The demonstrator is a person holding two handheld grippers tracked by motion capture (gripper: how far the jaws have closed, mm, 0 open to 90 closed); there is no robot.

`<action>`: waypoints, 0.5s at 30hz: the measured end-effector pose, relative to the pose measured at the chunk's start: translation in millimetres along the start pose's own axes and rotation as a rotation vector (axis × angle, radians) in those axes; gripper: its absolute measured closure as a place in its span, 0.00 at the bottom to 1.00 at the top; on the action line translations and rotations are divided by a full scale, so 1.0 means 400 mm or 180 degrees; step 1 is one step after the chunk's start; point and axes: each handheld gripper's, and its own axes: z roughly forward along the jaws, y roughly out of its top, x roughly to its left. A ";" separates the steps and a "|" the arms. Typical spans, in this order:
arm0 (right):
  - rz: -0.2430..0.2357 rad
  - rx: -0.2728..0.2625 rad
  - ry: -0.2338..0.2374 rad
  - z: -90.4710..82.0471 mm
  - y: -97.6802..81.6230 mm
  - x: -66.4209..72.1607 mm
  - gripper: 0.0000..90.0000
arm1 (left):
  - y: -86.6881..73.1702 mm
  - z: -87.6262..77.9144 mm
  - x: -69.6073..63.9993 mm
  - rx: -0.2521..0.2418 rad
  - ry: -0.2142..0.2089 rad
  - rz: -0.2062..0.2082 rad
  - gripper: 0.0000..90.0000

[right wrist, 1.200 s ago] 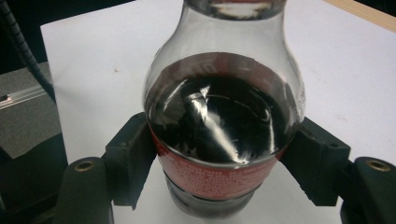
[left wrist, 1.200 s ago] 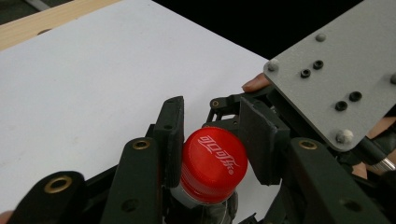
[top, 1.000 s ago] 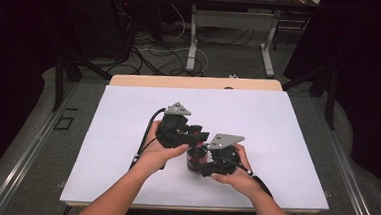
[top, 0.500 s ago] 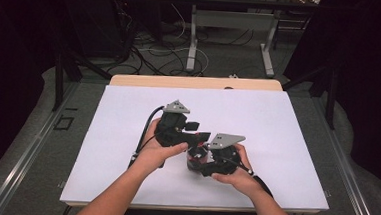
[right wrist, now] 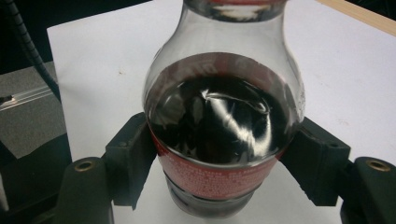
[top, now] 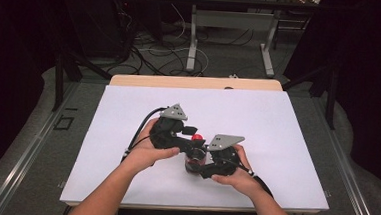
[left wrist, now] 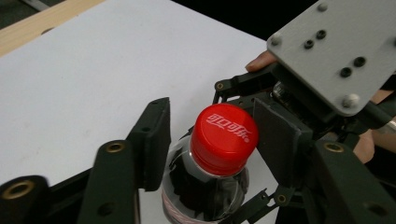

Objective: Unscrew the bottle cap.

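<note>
**Here: cola bottle clamped low, cap between the other tool's jaws**

Small clear bottle (right wrist: 223,126) of dark cola stands upright on the white sheet (top: 287,123) covering the worktop (top: 195,82), near the person's edge. Red cap (left wrist: 224,138) carries white Coca-Cola script in Chinese characters, readable in the left gripper view. Red label band around the lower body has white print, too fine to read.

Right tool (right wrist: 224,163) holds the bottle at the label, a pad pressed on each side. Left tool (left wrist: 212,140) sits around the cap, narrowly apart; its jaws have just been closing a little. The far pad looks against the cap, the near one stands just off it.

High view shows both hands meeting mid-sheet, with grey plates on top. Beyond the worktop: floor cables and a second table's legs.
</note>
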 end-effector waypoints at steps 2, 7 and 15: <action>0.0005 0.0001 0.0001 0.000 0.000 0.001 0.33 | 0.001 0.000 0.001 0.0035 -0.0051 0.0013 0.57; 0.0012 0.0013 -0.0008 0.002 -0.001 0.000 0.33 | 0.004 0.002 -0.007 0.0047 -0.0049 0.0048 0.66; 0.0055 0.0001 -0.0077 0.003 -0.001 -0.003 0.33 | 0.004 0.012 -0.012 -0.0035 0.0080 -0.0034 0.67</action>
